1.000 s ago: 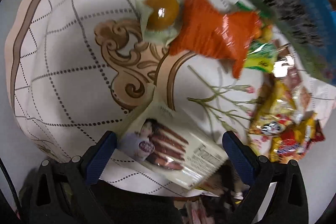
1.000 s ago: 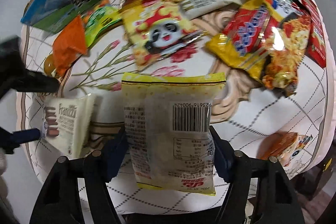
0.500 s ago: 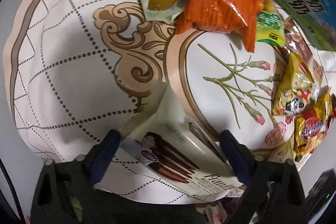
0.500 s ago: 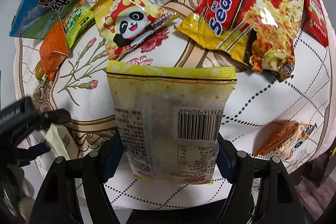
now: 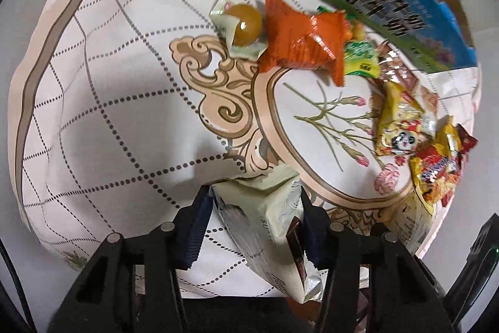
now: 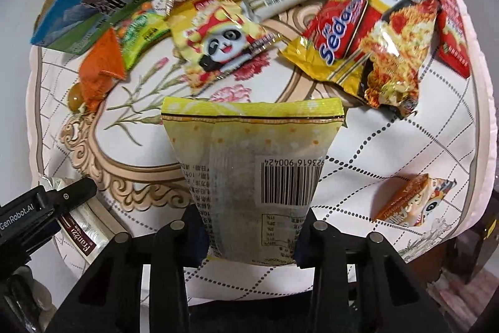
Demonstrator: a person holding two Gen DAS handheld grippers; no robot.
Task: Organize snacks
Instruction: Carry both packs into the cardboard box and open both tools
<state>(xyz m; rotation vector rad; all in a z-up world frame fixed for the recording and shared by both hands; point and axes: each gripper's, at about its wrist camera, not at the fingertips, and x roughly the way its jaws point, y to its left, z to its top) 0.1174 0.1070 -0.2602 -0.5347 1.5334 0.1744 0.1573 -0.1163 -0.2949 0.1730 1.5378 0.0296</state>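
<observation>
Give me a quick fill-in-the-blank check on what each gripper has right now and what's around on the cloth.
1. The right gripper is shut on a pale yellow packet whose printed ____ faces the camera.
2. The left gripper is shut on a cream foil ____.
3. The round amber jelly cup lies beside a crinkled ____ pouch.

Missing words: barcode; packet; orange
</observation>
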